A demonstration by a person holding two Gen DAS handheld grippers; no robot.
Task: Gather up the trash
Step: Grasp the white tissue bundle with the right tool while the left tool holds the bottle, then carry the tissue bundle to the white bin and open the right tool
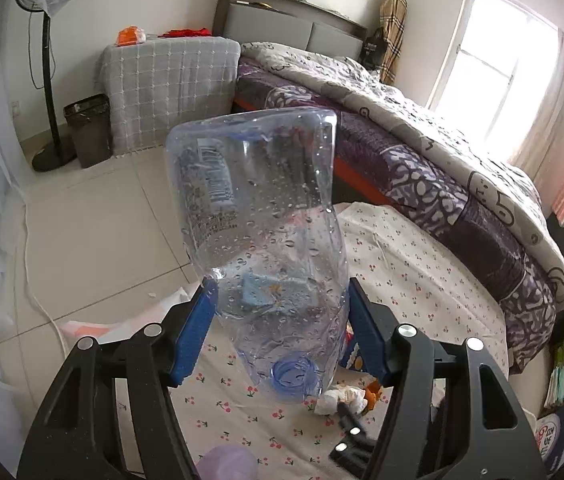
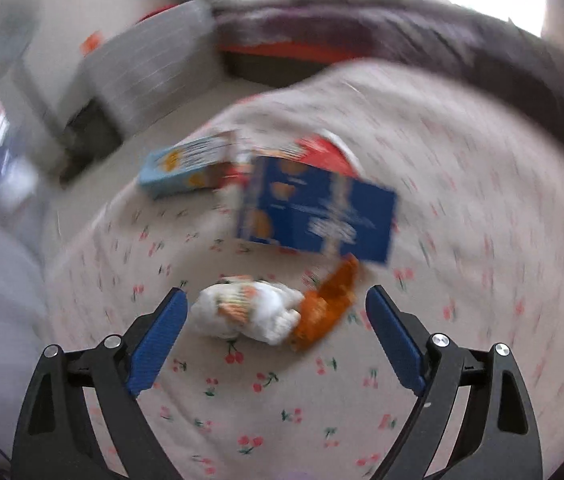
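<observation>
We hold a crushed clear plastic bottle (image 1: 257, 248) in our left gripper (image 1: 282, 300), the blue jaws clenched on its lower body near the neck, the uncapped mouth pointing down toward us. It hangs above the round desk with the cherry-print cloth (image 1: 422, 264), droplets clinging to its inside. We judge it very light, thin-walled and springy: it dents under the pads instead of resisting, and the wet film could make it slip, so the grip near the stiffer shoulder seems the safer one. A dark bin with a liner (image 1: 89, 130) stands on the floor beside the bed, well apart from the bottle

Our right gripper (image 2: 277, 304) hovers with jaws released and wide, nothing pressed between them, over a crumpled white tissue wad (image 2: 249, 312) that touches an orange wrapper (image 2: 330, 304) on the cloth. The view is blurred. Both look soft, nearly weightless and compressible; we would pinch the tissue across its middle, where it bunches thickest. Behind lie a dark blue biscuit box (image 2: 322, 208) and a light blue carton (image 2: 189, 168), stiffer cardboard that is best taken across a narrow side
</observation>
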